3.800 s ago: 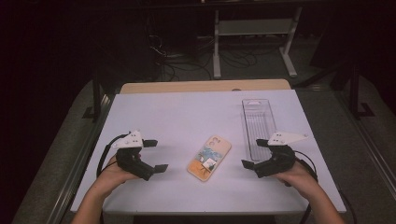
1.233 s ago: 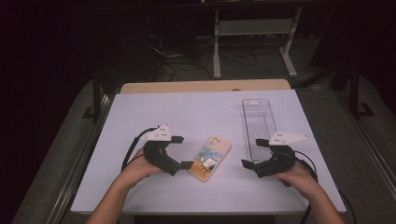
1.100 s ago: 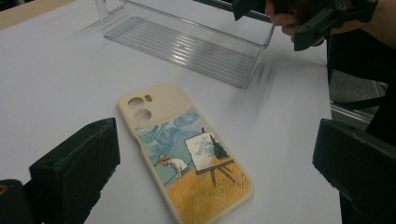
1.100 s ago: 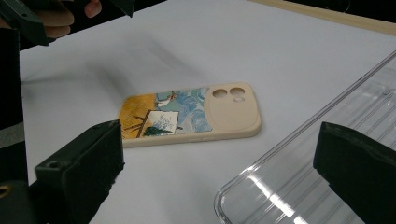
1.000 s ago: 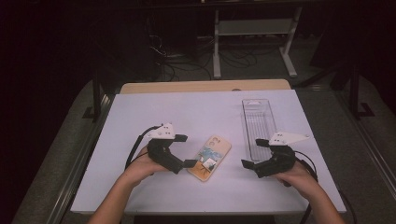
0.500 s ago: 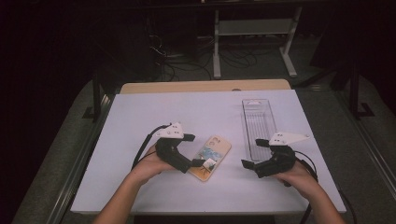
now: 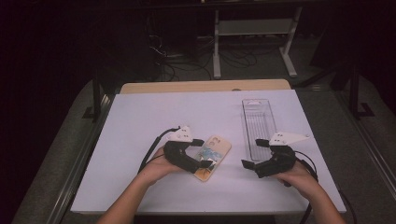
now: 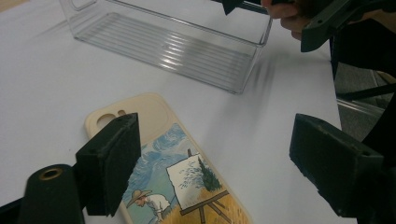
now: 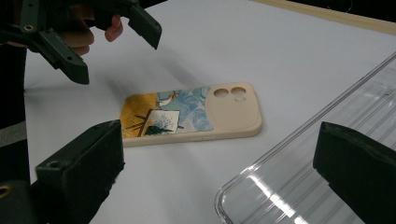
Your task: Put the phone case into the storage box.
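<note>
A beige phone case with a painted picture lies flat on the white table, camera holes toward the far side. My left gripper hovers over its near end with the jaws apart. In the left gripper view the phone case lies below and between the pads of the left gripper, which have just been closing a little and do not press on it. My right gripper rests open to the right of the case. The right gripper view shows the phone case and, above its picture end, the left gripper.
A long clear plastic tray stands lengthwise right of the case, just beyond the right gripper; the clear tray has nothing in it. The white table sheet spreads wide to the left. Dark floor, cables and a stand lie past the far edge.
My left hand has slid right from the table's left part until its gripper hangs over the case's near end. The right gripper and the case have stayed put.
</note>
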{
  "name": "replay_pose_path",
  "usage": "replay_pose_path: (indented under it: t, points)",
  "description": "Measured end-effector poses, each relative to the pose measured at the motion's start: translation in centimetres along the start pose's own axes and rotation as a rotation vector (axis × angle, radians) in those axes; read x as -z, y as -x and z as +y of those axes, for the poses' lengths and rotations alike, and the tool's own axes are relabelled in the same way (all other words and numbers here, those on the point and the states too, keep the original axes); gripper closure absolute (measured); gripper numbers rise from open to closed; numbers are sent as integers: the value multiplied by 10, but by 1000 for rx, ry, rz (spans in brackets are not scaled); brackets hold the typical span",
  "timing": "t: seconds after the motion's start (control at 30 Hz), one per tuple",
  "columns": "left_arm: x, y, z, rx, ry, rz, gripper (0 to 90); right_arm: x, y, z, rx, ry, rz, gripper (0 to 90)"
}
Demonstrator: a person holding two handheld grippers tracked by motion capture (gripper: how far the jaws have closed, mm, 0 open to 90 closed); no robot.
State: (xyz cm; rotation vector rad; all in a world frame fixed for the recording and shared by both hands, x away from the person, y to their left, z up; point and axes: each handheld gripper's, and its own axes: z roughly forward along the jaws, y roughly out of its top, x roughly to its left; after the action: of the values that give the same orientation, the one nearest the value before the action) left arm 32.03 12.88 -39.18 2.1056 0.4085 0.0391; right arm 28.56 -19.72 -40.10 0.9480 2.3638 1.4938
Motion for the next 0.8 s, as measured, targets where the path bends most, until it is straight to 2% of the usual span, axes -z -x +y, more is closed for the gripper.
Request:
replay_pose_path:
  t: [0.13,0.27,0.8]
  points:
    - [-3,3,-1,-14,-2,-2,225,0,0,0,-2,3,-1,14]
    - [-7,5,-3,-3,2,-8,279,0,0,0,0,1,-3,14]
    - [-28,12,-14,8,-73,-28,546,0,0,0,1,1,-2,14]
